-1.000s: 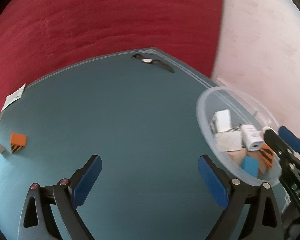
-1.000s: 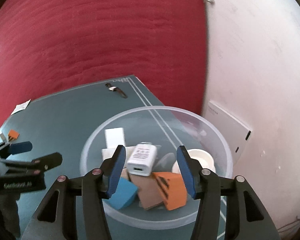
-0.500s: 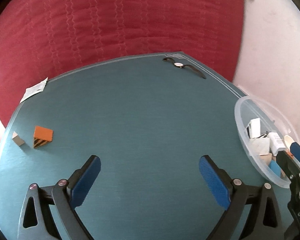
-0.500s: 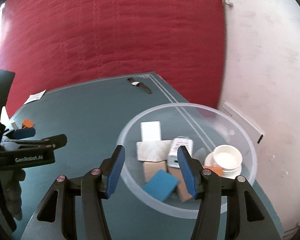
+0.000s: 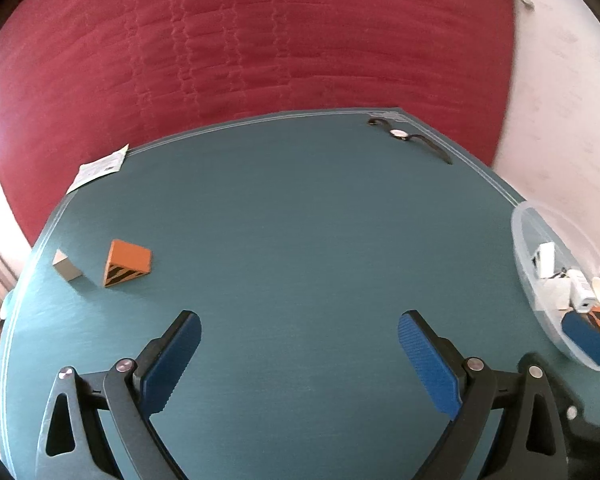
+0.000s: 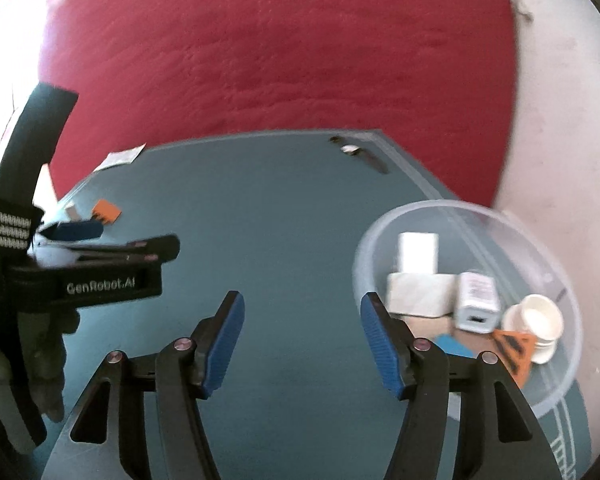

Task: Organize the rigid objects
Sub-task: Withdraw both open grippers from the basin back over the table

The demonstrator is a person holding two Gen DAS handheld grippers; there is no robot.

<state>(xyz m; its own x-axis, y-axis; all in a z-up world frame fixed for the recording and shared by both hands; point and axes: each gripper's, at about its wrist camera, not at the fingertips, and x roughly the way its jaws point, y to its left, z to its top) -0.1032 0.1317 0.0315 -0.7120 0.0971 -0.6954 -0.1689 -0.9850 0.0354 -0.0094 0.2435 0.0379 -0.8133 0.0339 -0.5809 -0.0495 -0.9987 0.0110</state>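
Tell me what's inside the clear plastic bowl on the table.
The clear plastic bowl holds a white charger block, two white boxes, a white cup, an orange striped wedge, a blue piece and a tan block. Anything beneath them is hidden.

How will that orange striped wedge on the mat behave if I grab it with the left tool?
The orange wedge looks rigid, probably light. Its sloped faces may let flat pads slip, so grip the parallel sides. Resting on a broad face, it seems unlikely to roll; a push would probably slide it across the mat.

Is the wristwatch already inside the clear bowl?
No, the wristwatch lies on the teal table near its far edge, well apart from the clear bowl at the right.
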